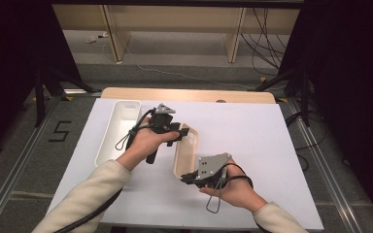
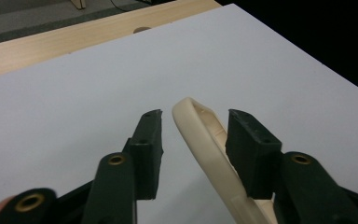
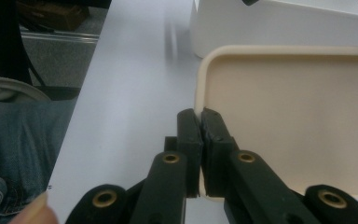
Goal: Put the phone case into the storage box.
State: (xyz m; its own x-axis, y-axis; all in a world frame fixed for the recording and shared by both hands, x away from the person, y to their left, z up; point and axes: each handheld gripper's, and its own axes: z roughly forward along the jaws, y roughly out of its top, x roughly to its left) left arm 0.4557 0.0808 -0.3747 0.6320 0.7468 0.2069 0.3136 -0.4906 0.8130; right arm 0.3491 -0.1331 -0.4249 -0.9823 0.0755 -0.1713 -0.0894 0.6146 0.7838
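Right gripper point(image 3: 200, 122) clamped on beige tray point(image 3: 298, 121) rim; left gripper point(image 2: 193, 128) part-open astride rim, untouching. One beige tray, one white bin point(image 1: 119, 127).

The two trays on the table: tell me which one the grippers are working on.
The beige tray, the one right of the white tray. The right gripper is clamped on its near rim and the left gripper straddles its far rim; the white one lies untouched.

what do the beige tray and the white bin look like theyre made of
Beige tray: probably moulded plastic, matte, with a smooth rolled rim and rounded corners. White bin: likely plastic as well, slightly glossy, with thin even walls and soft corners. Neither shows grain or seams.
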